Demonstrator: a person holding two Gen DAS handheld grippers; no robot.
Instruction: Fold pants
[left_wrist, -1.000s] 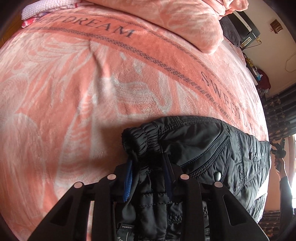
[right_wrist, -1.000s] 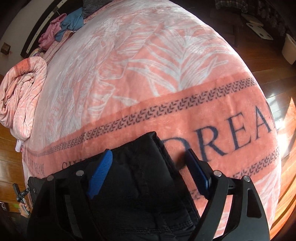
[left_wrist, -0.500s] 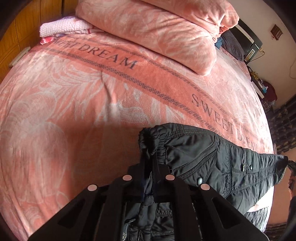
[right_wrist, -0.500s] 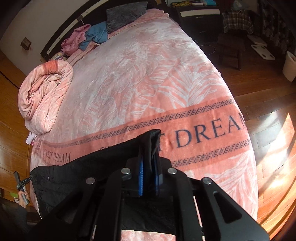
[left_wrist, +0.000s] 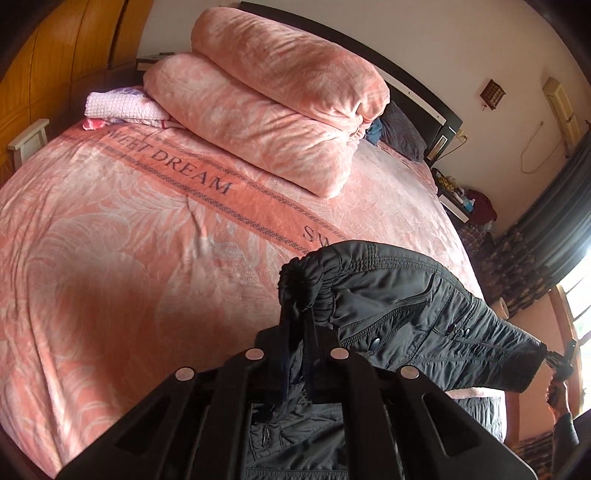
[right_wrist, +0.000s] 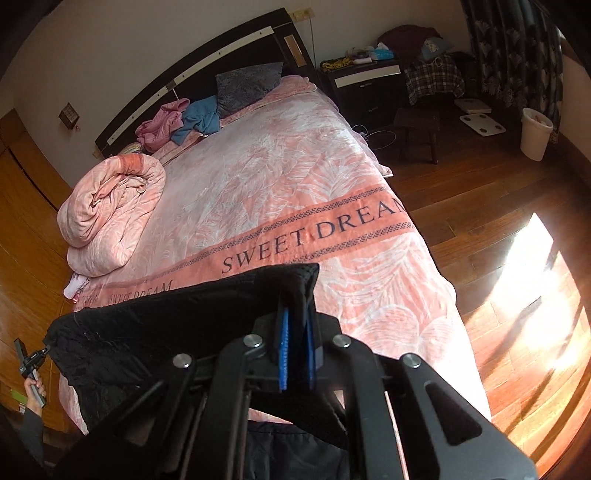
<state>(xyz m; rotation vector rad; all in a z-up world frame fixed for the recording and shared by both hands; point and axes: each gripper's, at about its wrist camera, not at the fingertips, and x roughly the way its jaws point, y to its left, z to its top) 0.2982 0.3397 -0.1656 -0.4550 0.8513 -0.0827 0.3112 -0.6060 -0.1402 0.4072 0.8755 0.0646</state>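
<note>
Black quilted pants (left_wrist: 413, 306) hang stretched in the air above the pink bed (left_wrist: 129, 258). My left gripper (left_wrist: 297, 328) is shut on the elastic waistband corner at one end. My right gripper (right_wrist: 297, 325) is shut on the other end of the pants (right_wrist: 166, 325), whose dark fabric spans left toward the other hand. In the left wrist view the right gripper (left_wrist: 557, 360) shows small at the far end of the fabric. The rest of the pants hangs below both grippers, partly hidden.
A folded pink quilt (left_wrist: 273, 107) lies near the headboard (right_wrist: 207, 74), with a folded white towel (left_wrist: 122, 107) beside it. Pink and blue clothes (right_wrist: 181, 122) and a grey pillow (right_wrist: 247, 86) lie at the bed head. A nightstand (right_wrist: 365, 85), stool and wooden floor (right_wrist: 498, 221) are to the right.
Both grippers closed on the pants and lifted them off the bed. The views have risen and pulled back, and the pants now hang stretched between the two hands.
</note>
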